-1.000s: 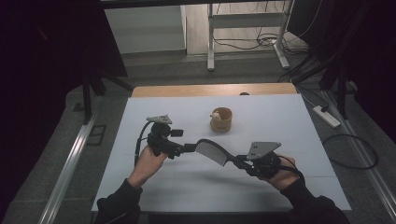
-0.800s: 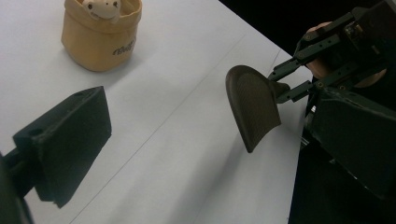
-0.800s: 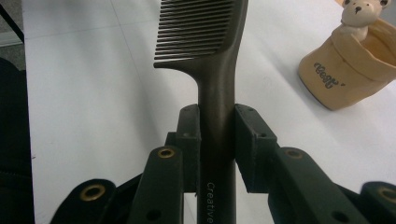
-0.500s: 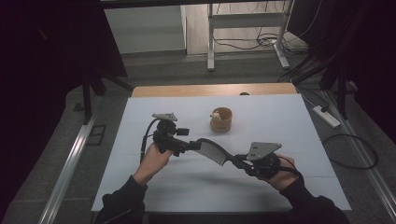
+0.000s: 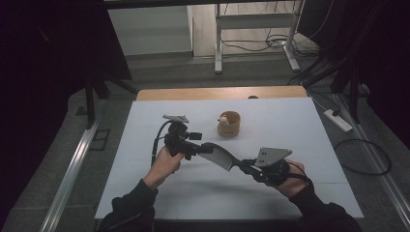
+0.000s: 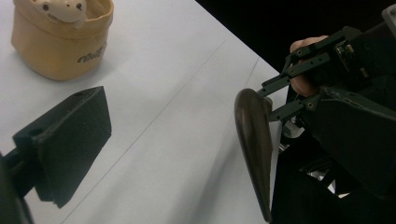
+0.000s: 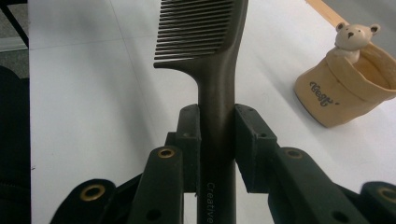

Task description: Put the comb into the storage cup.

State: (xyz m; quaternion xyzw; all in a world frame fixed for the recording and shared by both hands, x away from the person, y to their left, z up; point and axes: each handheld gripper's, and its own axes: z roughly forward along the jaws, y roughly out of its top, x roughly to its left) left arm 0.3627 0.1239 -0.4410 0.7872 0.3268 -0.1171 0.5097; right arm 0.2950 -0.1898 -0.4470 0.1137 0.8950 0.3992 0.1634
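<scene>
The right tool (image 7: 217, 140) clamps the comb (image 7: 215, 60) by its handle. The left tool (image 5: 200, 145), jaws spread wide at nine o'clock, grips nothing; a mistimed handover could drop the comb onto the worktop (image 5: 300, 125).

Left gripper (image 5: 205, 146) has moved in toward the comb (image 5: 218, 157): 1.0 s ago it sat back from the comb's toothed end with its nose angled off toward the far side; now its jaws reach the comb's far tip. In the left gripper view the jaws stand wide apart, with the comb's end (image 6: 254, 135) beside one side and not clamped. Left hand (image 5: 164, 162) shifted with it, slightly toward the comb. Comb itself has tipped a little: toothed end sits nearer the left gripper than before. Right gripper (image 5: 243, 166), clamped on the comb's handle (image 7: 216, 135), edged slightly away from the person.
</scene>
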